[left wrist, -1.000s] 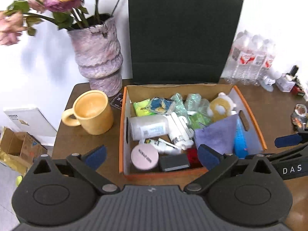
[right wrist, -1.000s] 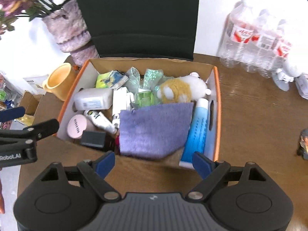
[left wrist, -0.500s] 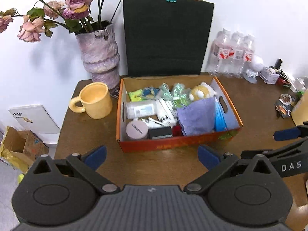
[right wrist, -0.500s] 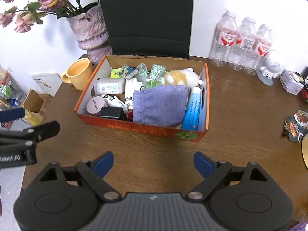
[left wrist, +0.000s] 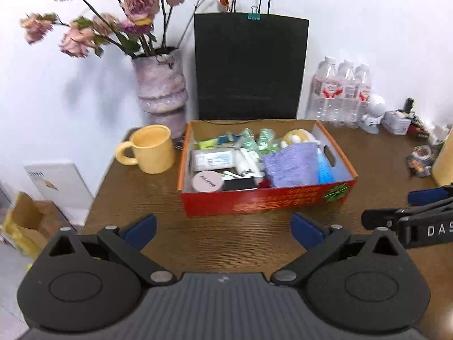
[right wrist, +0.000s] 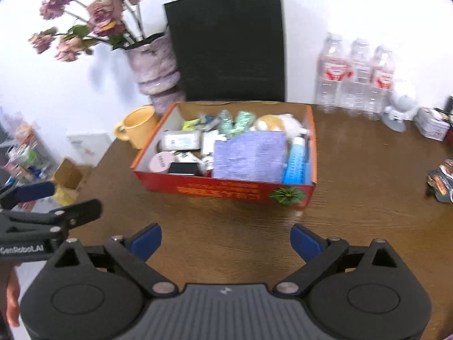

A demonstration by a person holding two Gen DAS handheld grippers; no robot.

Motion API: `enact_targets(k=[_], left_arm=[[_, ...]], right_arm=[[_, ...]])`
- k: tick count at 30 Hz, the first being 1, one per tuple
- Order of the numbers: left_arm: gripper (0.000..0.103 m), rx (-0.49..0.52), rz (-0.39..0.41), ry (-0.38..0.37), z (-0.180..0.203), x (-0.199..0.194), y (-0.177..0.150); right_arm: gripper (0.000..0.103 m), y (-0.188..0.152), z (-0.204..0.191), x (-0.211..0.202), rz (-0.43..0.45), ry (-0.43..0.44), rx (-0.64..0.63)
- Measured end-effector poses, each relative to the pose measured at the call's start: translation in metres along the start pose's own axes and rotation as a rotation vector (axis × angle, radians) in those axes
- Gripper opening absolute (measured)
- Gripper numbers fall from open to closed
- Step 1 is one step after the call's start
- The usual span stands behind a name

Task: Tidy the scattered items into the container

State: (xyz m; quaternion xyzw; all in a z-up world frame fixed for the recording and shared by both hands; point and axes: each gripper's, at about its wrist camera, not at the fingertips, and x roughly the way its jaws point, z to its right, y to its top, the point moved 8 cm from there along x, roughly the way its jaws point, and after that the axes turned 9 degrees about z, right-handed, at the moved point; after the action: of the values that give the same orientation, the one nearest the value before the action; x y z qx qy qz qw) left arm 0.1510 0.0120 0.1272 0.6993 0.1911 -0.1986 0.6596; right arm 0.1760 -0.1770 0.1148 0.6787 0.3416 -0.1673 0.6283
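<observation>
A red-orange cardboard box (left wrist: 266, 201) (right wrist: 226, 191) stands on the brown table, filled with small items: a purple cloth (left wrist: 291, 164) (right wrist: 249, 155), a blue tube (right wrist: 296, 161), a pink round tin (left wrist: 206, 182), a white wipes pack (left wrist: 213, 158) and a plush toy (right wrist: 276, 121). My left gripper (left wrist: 223, 231) is open and empty, well short of the box's front wall. My right gripper (right wrist: 226, 240) is open and empty, also back from the box. Each gripper shows at the edge of the other's view.
A yellow mug (left wrist: 151, 148) stands left of the box. A vase of dried roses (left wrist: 160, 93) and a black paper bag (left wrist: 249, 68) stand behind it. Water bottles (right wrist: 356, 76) and small clutter (left wrist: 421, 160) are at the right. The table's left edge drops to floor boxes (left wrist: 25, 226).
Both grippers have pulled back and up from the box, which now looks smaller and farther. Both stay open and empty. The box's contents have not moved.
</observation>
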Motion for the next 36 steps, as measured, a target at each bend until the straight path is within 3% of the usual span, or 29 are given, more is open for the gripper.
enact_targets(k=[3,7,10,17,24,36], left_arm=[[0.103,-0.001,0.071,-0.025,0.003,-0.010,-0.020],[0.103,0.023,0.141,0.048,0.000,-0.016,-0.070],[0.103,0.037,0.145,0.080,0.000,-0.016,-0.109],[0.103,-0.052,0.107,0.002,0.005,-0.011,-0.167],[0.103,-0.017,0.048,-0.028,0.019,0.008,-0.191],[0.103,-0.026,0.015,-0.025,0.021,0.018,-0.203]], right_arm=[[0.098,-0.025,0.005,0.001,0.079,-0.008,0.005],[0.098,-0.074,0.019,0.004,0.156,-0.044,0.035],[0.099,-0.114,0.028,0.004,0.202,-0.104,0.048],[0.103,-0.186,0.030,0.014,0.203,-0.130,0.125],[0.103,-0.202,0.004,0.031,0.161,-0.142,-0.019],[0.103,-0.201,-0.002,0.033,0.191,-0.183,-0.044]])
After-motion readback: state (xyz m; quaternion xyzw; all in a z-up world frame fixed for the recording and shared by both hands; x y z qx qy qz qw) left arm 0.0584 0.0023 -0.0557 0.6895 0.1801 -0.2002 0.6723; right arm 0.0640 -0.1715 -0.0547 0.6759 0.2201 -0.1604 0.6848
